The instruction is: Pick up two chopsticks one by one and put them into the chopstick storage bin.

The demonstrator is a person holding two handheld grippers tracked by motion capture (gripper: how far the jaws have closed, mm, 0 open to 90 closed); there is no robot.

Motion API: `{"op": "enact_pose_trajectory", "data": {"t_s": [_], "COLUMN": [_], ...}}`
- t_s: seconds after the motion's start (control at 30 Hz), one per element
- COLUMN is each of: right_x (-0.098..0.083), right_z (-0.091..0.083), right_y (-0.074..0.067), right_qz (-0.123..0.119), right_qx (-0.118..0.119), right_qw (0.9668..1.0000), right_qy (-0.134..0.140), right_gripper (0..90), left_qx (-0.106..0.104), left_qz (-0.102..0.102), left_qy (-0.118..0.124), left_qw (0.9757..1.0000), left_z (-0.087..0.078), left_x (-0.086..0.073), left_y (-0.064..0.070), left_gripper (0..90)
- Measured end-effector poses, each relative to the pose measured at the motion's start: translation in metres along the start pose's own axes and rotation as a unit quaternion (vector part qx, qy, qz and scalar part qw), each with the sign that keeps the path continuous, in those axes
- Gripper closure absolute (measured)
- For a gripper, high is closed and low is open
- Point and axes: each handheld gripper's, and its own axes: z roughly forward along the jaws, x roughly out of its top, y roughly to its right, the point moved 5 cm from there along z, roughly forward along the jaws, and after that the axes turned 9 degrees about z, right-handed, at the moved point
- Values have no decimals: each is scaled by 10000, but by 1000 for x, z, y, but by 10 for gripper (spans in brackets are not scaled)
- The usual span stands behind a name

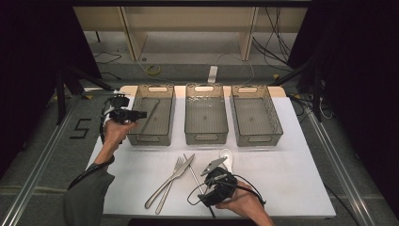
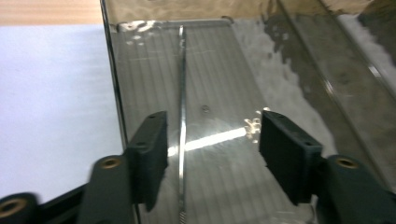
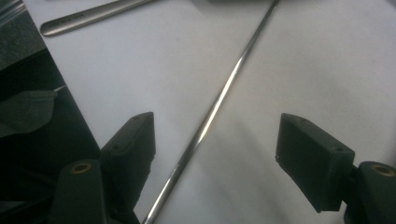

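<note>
Though parted, both jaws empty.

The high view looks forward and down from above the person's side onto the white table [image 1: 282, 179], taking in three clear plastic bins and the floor beyond. The left gripper view rides close, looking along its black jaws down into the left clear plastic bin [image 2: 289, 70], where a thin metal rod [image 2: 181, 116] lies; the high view shows that same bin [image 1: 151, 114]. The right gripper view sits very near the tabletop, over a second slim metal rod [image 3: 215, 112], seen from above too [image 1: 195, 176].
</note>
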Motion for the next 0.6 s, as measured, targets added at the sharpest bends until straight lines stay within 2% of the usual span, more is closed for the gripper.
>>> {"op": "enact_pose_trajectory", "data": {"t_s": [0.2,0.27,0.37,0.5,0.6], "right_x": [0,1,2,5,10], "right_z": [1,1,0,1,6], "right_y": [3,4,6,6,4], "right_qz": [80,73,103,153,170], "right_qx": [-156,-191,-209,-252,-290], "right_qw": [9998,9997,9995,9993,9990], "right_qy": [-97,-123,-196,-250,-310], "right_gripper": [292,307,327,354,380], "left_qx": [-374,-423,-290,-502,-617], "left_qz": [131,191,520,562,667], "left_qy": [168,282,199,392,516], "left_qw": [9991,9985,9980,9964,9945], "left_z": [-25,-33,-41,-52,-57], "left_x": [-14,-20,-27,-39,-48], "left_y": [22,29,38,50,60], "left_gripper": [287,279,255,237,222]}}
